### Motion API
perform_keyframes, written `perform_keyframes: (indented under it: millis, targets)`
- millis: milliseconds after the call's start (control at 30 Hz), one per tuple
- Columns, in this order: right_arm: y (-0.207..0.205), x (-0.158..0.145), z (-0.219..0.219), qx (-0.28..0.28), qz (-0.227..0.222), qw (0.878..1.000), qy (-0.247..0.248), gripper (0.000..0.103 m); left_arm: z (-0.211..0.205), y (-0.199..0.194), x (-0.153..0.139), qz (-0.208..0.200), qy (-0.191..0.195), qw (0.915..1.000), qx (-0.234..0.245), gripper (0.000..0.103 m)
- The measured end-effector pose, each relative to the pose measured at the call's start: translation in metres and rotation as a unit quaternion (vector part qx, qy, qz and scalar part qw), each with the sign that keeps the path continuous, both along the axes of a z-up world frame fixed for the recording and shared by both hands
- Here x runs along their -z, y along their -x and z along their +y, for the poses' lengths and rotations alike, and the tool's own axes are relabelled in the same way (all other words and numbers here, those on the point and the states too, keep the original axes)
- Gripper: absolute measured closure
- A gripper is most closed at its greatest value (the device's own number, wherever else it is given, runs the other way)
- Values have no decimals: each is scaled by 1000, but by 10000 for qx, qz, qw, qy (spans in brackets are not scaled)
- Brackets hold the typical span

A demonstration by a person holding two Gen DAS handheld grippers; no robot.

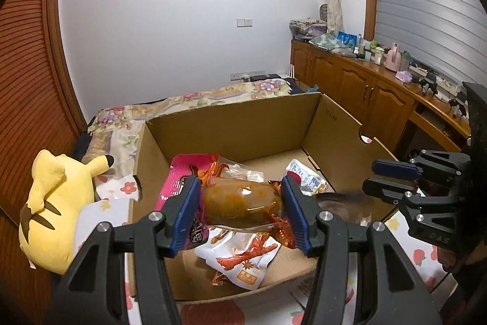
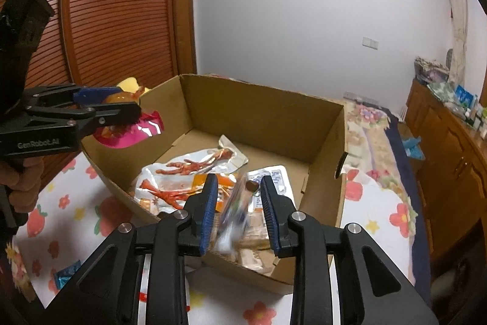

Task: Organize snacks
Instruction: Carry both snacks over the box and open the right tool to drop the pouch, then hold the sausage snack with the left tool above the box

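Note:
My left gripper (image 1: pixel 240 188) is shut on a clear pouch of orange sauce snack (image 1: pixel 240 200), held above the open cardboard box (image 1: pixel 237 108). A pink packet (image 1: pixel 179 175) hangs with it; whether the pads also pinch it I cannot tell. In the right wrist view the left gripper (image 2: pixel 127 102) hovers over the box's left wall (image 2: pixel 170 111) with the pink packet (image 2: pixel 134 131) dangling. My right gripper (image 2: pixel 239 181) is over the box's near right corner. Its jaws stand slightly apart, and a blurred snack packet (image 2: pixel 236 209) is loose between them without touching the pads.
Chicken-feet packets (image 2: pixel 182 166) and a white-and-blue packet (image 2: pixel 275 175) lie in the box, which sits on a flowered bed cover (image 2: pixel 76 212). A yellow plush toy (image 1: pixel 51 203) lies left of the box. A small blue packet (image 2: pixel 65 273) is on the cover. A cluttered wooden sideboard (image 1: pixel 380 93) runs along the right.

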State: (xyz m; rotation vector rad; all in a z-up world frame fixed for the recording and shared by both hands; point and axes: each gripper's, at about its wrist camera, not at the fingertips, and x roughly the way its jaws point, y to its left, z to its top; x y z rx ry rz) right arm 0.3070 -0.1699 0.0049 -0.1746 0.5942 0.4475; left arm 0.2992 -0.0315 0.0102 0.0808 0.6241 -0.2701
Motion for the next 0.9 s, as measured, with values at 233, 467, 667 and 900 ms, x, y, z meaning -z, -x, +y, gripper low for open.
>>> perform_keyframes:
  millis: [233, 467, 667, 900]
  targets:
    - [2, 2, -4, -73, 28, 9999, -73, 75, -10, -12, 12, 132, -93, 9999, 10, 49]
    - [12, -1, -4, -138, -28, 9999, -78, 75, -16, -18, 22, 228, -215, 9995, 23, 48]
    - [16, 1, -4, -182, -18, 9998, -105, 75, -17, -19, 28, 307, -256, 9992, 42, 48]
    - [18, 4, -5, -182, 46, 9997, -132, 74, -19, -21, 29, 284, -259, 9992, 55, 50]
